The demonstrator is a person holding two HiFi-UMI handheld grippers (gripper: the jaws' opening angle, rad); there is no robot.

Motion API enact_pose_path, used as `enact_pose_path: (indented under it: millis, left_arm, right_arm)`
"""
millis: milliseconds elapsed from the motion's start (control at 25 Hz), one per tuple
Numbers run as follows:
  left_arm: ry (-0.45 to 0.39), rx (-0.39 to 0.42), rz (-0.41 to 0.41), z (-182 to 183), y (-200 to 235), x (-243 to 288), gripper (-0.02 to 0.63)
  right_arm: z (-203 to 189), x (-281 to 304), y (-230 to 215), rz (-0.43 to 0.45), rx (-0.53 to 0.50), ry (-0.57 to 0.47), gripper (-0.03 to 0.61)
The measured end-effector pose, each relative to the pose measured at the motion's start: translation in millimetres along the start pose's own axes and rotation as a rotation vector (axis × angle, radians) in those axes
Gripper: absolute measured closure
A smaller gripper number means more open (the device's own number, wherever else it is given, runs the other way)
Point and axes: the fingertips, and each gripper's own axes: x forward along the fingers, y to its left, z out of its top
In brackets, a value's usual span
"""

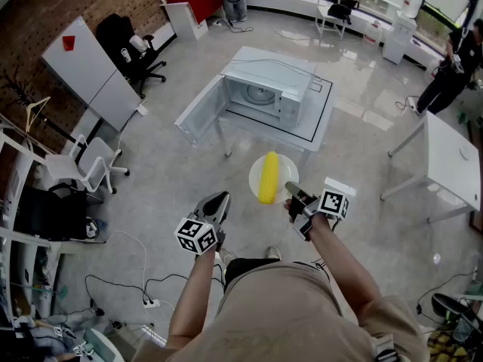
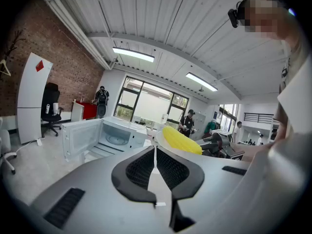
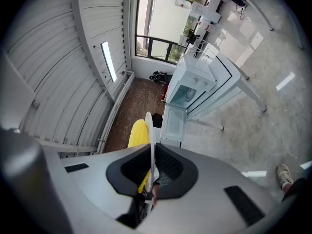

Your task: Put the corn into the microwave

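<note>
Grey glossy floor (image 1: 162, 202) | open microwave (image 1: 266, 89) on table (image 1: 320, 125) | brick wall (image 1: 45, 10)

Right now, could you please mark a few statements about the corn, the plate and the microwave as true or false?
1. The microwave has its door open. True.
2. The corn lies on a white plate. True.
3. The left gripper holds the plate. False: the right gripper is clamped on its rim, and the left gripper is shut on nothing.
4. The corn is inside the microwave. False: it is on the plate, held short of the microwave.
</note>
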Motion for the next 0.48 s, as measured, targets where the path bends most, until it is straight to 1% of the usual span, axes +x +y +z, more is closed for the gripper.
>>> enact_pose_path:
  millis: [280,480]
  left_arm:
    - [0.003,0.003,-0.005,-3.0,-11.1,11.0,0.611]
    - [0.000,0.010,-0.001,1.9,-14.8,19.7,0.611]
  right_arm:
    - [3.6,0.1,1.3,0.018,-0.035,0.015,0.555]
    - [8.3,-1.5,5.7,0.035,-0.009,0.019,0.555]
